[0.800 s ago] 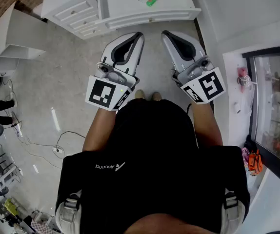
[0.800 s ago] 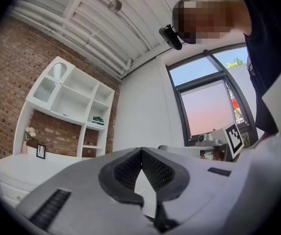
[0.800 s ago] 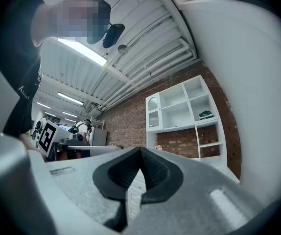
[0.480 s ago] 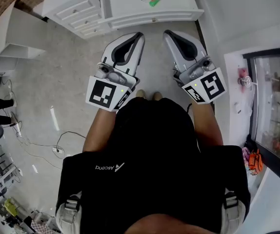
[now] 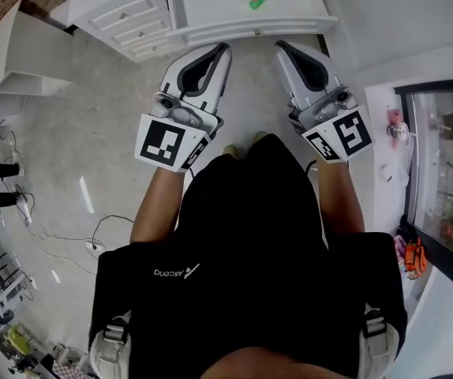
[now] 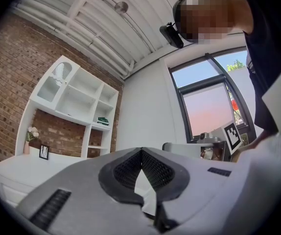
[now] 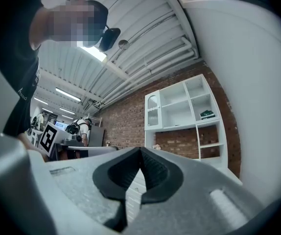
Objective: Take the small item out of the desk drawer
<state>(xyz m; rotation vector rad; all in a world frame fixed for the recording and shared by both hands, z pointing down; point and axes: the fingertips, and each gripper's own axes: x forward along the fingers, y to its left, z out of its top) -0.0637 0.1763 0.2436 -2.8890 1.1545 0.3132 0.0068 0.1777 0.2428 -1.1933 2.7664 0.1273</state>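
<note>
Two closed, empty tools, the left hand-held gripper (image 5: 223, 50) and right hand-held gripper (image 5: 281, 46), have advanced toward the front edge of the white surface (image 5: 203, 1), beginning the reach; its drawer (image 5: 250, 30) remains shut, the small item unseen, presumably inside.

Inspection notes, as I see the room from here. The floor (image 5: 108, 133) is pale grey and mottled, and a thin cable (image 5: 94, 243) loops across it at the left. A white desk (image 5: 211, 6) with drawer fronts stands at the far edge. One side is a red brick wall (image 6: 13, 82) with a white shelving unit (image 6: 77, 102) of open compartments against it, one of them arched. The adjoining white wall (image 6: 145, 106) is plain. A dark-framed window (image 6: 209, 106) shows a pink and blue sky. The ceiling (image 6: 81, 13) is white and ribbed, and pipes run along it. A strip light (image 7: 94, 53) is lit. The items on the shelves are too small for me to identify.
</note>
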